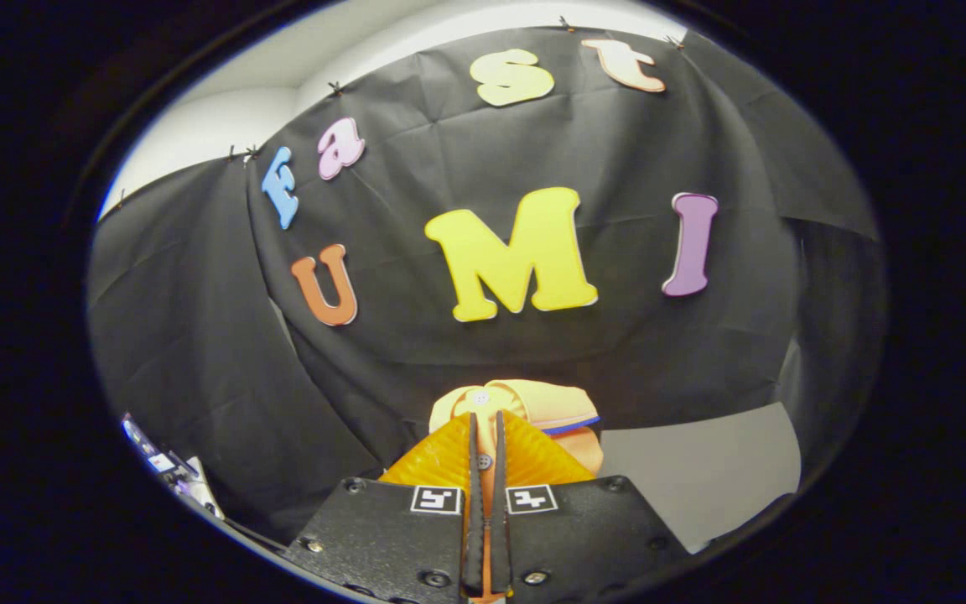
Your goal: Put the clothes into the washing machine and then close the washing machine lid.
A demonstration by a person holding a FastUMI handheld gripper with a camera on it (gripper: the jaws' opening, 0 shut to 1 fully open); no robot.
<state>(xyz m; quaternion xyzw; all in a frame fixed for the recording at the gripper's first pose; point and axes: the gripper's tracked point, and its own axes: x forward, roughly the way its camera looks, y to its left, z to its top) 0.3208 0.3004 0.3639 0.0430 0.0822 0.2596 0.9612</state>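
My gripper (487, 419) is shut on a yellow-orange garment (533, 403) with small buttons and a blue trim. A fold of the cloth is pinched between the two fingers (474, 453), and the bulk of it bunches just beyond the fingertips. The garment is held up in the air in front of the black booth wall.
A grey tabletop (701, 470) lies low to the right of the fingers. Some small objects (164, 466) sit at the lower left beside the black cloth. A white wall shows above the cloth.
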